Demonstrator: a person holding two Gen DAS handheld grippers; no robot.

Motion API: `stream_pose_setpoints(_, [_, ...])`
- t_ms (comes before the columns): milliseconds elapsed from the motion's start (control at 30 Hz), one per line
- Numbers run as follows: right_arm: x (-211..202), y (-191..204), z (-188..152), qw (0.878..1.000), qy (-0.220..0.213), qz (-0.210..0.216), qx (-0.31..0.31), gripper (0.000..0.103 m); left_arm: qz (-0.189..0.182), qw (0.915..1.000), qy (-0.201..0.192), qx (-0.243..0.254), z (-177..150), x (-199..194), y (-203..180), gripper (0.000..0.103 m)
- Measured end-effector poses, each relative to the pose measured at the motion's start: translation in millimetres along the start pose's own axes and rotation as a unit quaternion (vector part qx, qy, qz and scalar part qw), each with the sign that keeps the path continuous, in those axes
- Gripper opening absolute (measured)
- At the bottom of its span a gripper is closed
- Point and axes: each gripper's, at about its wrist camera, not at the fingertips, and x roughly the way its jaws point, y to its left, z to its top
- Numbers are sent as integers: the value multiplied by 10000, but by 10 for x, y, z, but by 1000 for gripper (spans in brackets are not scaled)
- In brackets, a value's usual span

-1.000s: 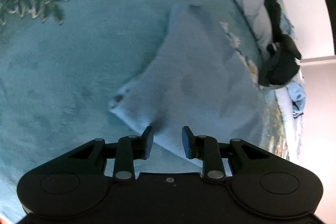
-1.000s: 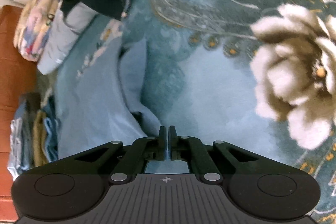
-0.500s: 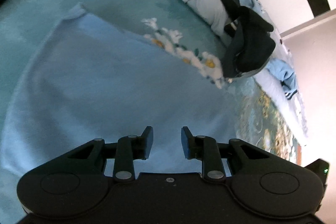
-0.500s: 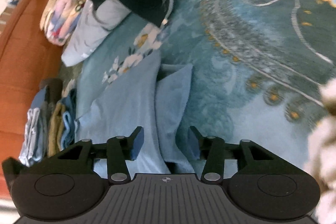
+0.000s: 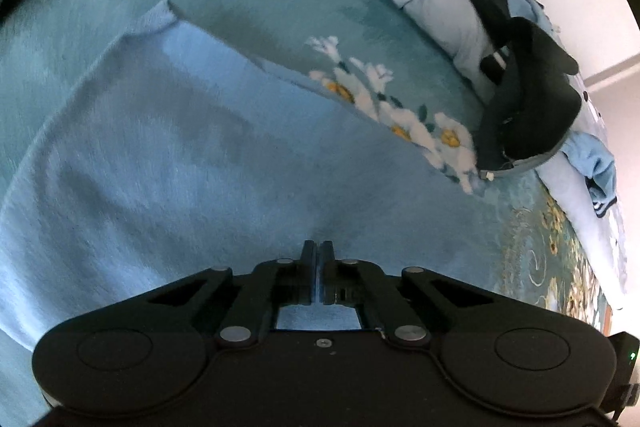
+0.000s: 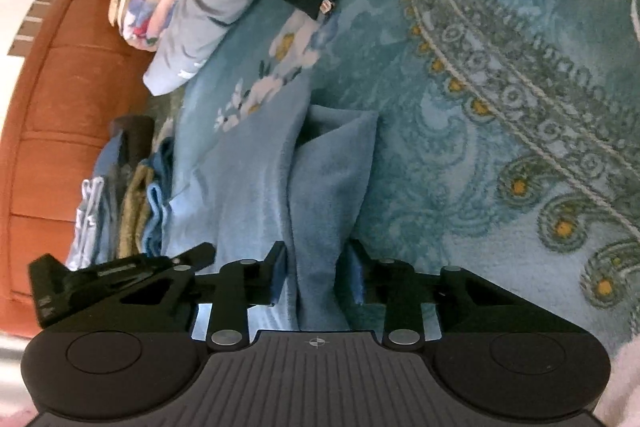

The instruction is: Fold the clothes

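Left gripper (image 5: 318, 247) is pinching the blue top (image 5: 180, 155) w/ jaws squeezed tight. Right gripper (image 6: 316, 267) is closing round its fold, not touching.

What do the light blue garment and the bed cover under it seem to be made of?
Light blue garment: soft fleece or brushed knit, probably; its surface is fuzzy and matte and its folds are thick and rounded. Bed cover: plush, short-pile fabric, it seems; the teal paisley print looks slightly sheared, with a faint sheen.
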Motion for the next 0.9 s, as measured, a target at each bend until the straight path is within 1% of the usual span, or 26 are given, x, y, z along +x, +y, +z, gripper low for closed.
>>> stream_pose_setpoints(167, [46,-23,26,9999,67,110,34,29,65,9999,-7,-157,-26,64,38,0])
stream_pose_setpoints(233, [66,-6,32,10000,63,75,13,25,69,9999,-6,-151,-28,80,50,0])
stream_pose_setpoints(300, [68,31,25,10000,28,8,-65,17,79,9999,7,-131,-28,96,61,0])
stream_pose_setpoints(400, [48,105,3,9998,-50,-47,-177,13,76,9999,56,-89,-18,108,61,0])
stream_pose_setpoints(467, [25,154,-8,9998,-98,-56,-177,12,95,9999,105,-32,4,111,45,0])
stream_pose_setpoints(567, [-15,252,-26,9996,-164,-67,-206,12,12,9998,-5,178,24,73,-35,0])
stream_pose_setpoints(633, [-42,334,-36,9994,-204,-91,-251,12,56,9997,68,225,53,145,-65,0])
stream_pose_setpoints(700, [-52,426,-47,9991,-263,-177,-283,11,-1,9998,42,188,105,212,-79,0])
stream_pose_setpoints(800, [-61,553,-71,9985,-353,-303,-289,11,-39,9995,150,262,199,274,-103,0])
stream_pose_setpoints(900, [-53,673,-102,9977,-419,-449,-297,11,-194,9994,168,230,276,274,-35,0])
